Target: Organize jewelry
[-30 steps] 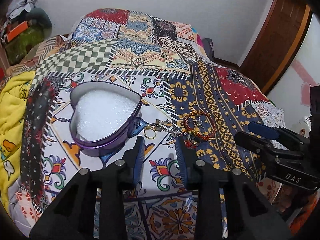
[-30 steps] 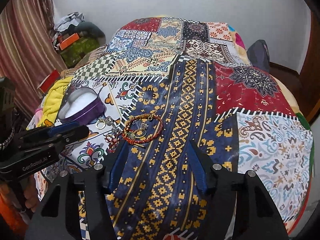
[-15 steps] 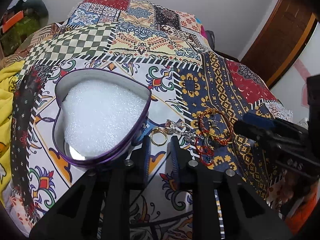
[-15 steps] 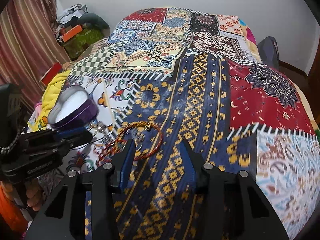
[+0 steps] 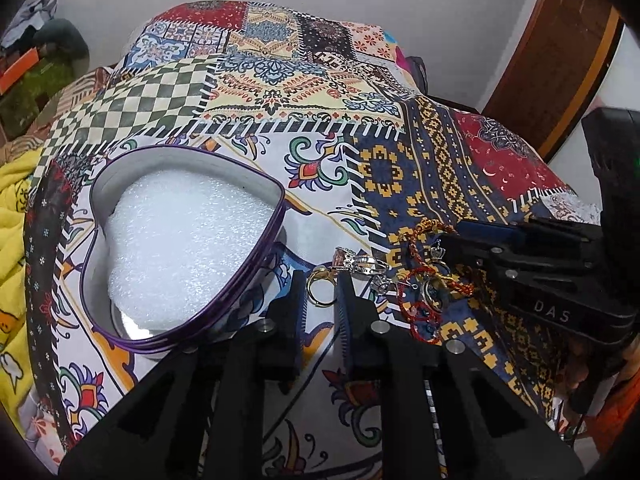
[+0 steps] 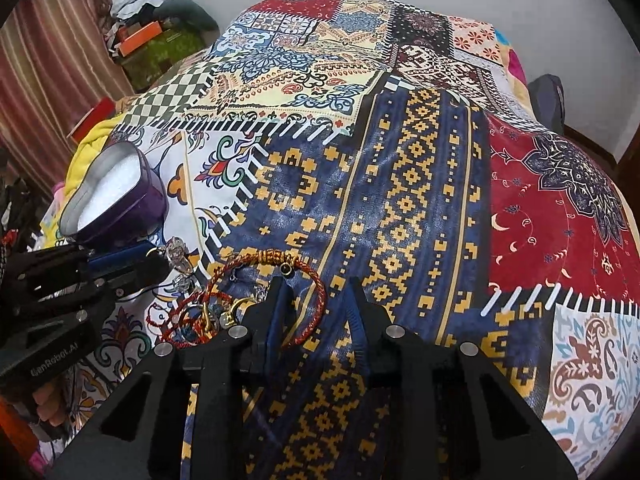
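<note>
A purple heart-shaped tin [image 5: 262, 248] lined with white foam sits on the patchwork bedspread [image 5: 280, 80]. Just right of it lies a gold ring [image 5: 320, 294], and my left gripper [image 5: 321, 284] stands open with a narrow gap, one finger on each side of the ring. A silver ring with a stone [image 5: 356, 262] and tangled red bracelets [image 5: 420, 308] lie further right. In the right wrist view, my right gripper [image 6: 316, 296] is open over a red-and-gold braided bracelet [image 6: 280, 258], with part of the loop between its fingers. The tin [image 6: 132, 208] shows at left.
Yellow cloth [image 5: 16, 216] bunches at the bed's left edge. A wooden door [image 5: 560, 48] stands at the back right. Boxes and clutter [image 6: 148, 40] sit by a striped curtain [image 6: 44, 64]. The bedspread stretches far behind and to the right of the jewelry.
Both grippers have come forward and down onto the jewelry pile. The left fingers have narrowed around the gold ring. The right fingers have narrowed and reached the braided bracelet.
</note>
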Demonstrator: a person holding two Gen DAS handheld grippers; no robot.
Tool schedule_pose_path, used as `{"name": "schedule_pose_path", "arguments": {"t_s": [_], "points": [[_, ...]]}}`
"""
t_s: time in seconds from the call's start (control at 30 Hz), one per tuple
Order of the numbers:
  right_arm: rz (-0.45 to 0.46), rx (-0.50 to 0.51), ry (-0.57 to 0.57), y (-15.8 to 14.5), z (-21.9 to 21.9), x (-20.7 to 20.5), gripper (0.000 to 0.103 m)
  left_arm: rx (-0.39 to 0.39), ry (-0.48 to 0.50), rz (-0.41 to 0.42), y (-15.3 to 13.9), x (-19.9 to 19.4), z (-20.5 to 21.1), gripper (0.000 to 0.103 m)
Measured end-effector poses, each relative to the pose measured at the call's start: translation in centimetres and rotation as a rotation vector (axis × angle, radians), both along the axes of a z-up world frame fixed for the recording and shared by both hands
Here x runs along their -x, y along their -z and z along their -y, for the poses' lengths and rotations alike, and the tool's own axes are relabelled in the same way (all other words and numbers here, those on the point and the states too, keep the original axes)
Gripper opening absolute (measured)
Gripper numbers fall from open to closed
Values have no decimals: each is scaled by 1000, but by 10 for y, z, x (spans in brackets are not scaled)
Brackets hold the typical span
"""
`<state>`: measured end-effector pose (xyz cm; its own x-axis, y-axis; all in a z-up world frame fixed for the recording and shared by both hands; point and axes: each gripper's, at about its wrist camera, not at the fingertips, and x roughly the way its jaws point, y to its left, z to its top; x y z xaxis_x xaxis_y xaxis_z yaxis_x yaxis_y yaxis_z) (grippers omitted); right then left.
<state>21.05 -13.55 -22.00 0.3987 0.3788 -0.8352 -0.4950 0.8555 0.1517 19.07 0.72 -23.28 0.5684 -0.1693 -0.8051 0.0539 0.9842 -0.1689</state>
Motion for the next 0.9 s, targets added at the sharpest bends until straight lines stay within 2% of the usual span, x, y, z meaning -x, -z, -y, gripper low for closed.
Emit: {"name": "schedule_pose_path", "arguments": {"t_s": [0.07,0.13,0.23,0.33,0.47,0.9], "points": [[2,-3,7,0,1,-1,19,-19,-3,4,0,1,2,10],[1,-8,6,0,-1,-3,12,-36,-15,5,-1,1,3,3],[5,-8,-1,-2,-4,-2,5,3,-35,-5,-3,1,-2,0],[6,-21,2,-7,-3,-1,5,30,-54,-10,-5,4,-9,0],[30,-38,12,-18,0,1,4,25,-66,10,-15,11,-13,0],[154,-63,4,-70,-1,23,4,30,-113,115,-59,39,-31,0]]}}
